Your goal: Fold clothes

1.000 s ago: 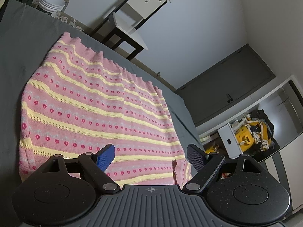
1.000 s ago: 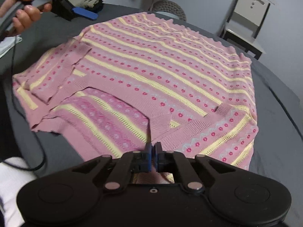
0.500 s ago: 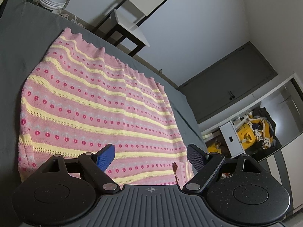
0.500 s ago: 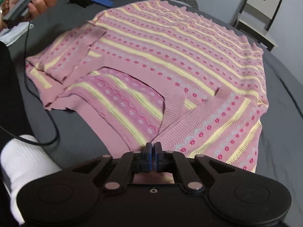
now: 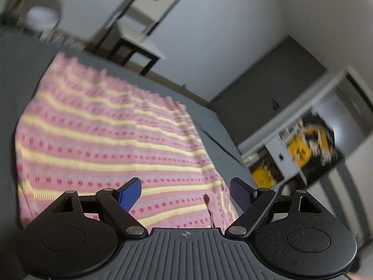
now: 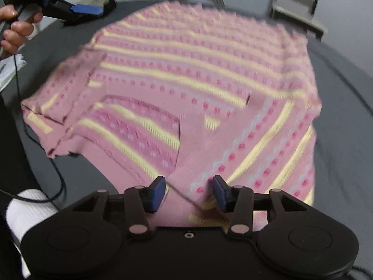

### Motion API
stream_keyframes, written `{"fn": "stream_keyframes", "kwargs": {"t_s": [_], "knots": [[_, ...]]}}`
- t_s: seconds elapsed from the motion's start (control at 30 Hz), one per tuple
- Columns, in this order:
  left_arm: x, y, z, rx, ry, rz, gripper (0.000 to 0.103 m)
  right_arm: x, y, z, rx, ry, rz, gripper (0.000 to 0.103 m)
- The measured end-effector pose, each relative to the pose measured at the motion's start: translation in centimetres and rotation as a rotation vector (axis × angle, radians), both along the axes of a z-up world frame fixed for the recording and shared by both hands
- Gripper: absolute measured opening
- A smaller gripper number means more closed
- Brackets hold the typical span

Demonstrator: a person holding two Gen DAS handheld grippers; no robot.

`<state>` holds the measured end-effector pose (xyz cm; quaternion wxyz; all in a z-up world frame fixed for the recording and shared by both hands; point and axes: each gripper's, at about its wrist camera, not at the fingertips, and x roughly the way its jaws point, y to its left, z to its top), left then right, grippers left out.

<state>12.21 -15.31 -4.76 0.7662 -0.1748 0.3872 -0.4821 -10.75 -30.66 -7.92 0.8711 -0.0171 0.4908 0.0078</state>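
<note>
Dark grey cloth covered the work surface (image 6: pixel 345 116), which lay before a pale wall with a white-seated, dark-legged chair (image 5: pixel 139 39) standing behind the far edge. A pink knitted sweater with yellow stripes and rows of red dots (image 6: pixel 198 70) was spread flat on this surface, its scalloped hem toward the chair and its neckline toward the near edge. One sleeve (image 6: pixel 268 144) was folded diagonally across the body on the right side of the right wrist view; the other sleeve (image 6: pixel 58 88) lay folded in at the left, its cuff close to the table edge. The right gripper (image 6: pixel 189 190) hung just above the near edge of the sweater with its blue-padded fingers (image 6: pixel 157 192) parted and nothing between them. The left gripper (image 5: pixel 185 194) was likewise released, its blue pads (image 5: pixel 129 193) spread wide over the sweater's side edge, gripping no fabric. In the right wrist view the left gripper appeared at the upper left, carried by a person's hand (image 6: pixel 14 25), off the sweater beyond its far left corner. A black cable (image 6: pixel 39 140) trailed down from that hand across the table edge. Both views were motion-blurred. An open white cabinet holding yellow objects (image 5: pixel 300 149) stood at the right of the left wrist view.
</note>
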Motion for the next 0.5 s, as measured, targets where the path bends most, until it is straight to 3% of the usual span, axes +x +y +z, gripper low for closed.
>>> {"fn": "stream_keyframes", "kwargs": {"t_s": [0.1, 0.13, 0.27, 0.4, 0.5], "knots": [[-1.8, 0.9, 2.4, 0.058, -0.105, -0.039, 0.085, -0.6, 0.2, 1.4, -0.078, -0.023, 0.073, 0.063], [-2.3, 1.1, 3.1, 0.103, -0.137, -0.047, 0.092, -0.7, 0.2, 1.6, -0.097, -0.029, 0.079, 0.064], [-3.7, 2.1, 4.3, 0.364, -0.221, 0.01, 0.096, -0.9, -0.2, 2.3, -0.16, -0.055, 0.076, 0.065], [-3.2, 4.9, 3.2, 0.523, -0.101, 0.175, 0.096, -1.2, -1.0, 3.2, -0.09, -0.122, -0.084, 0.066], [-2.7, 6.8, 1.7, 0.581, -0.001, 0.233, 0.096, -1.4, 1.6, 4.1, -0.02, -0.183, -0.065, 0.067]]}}
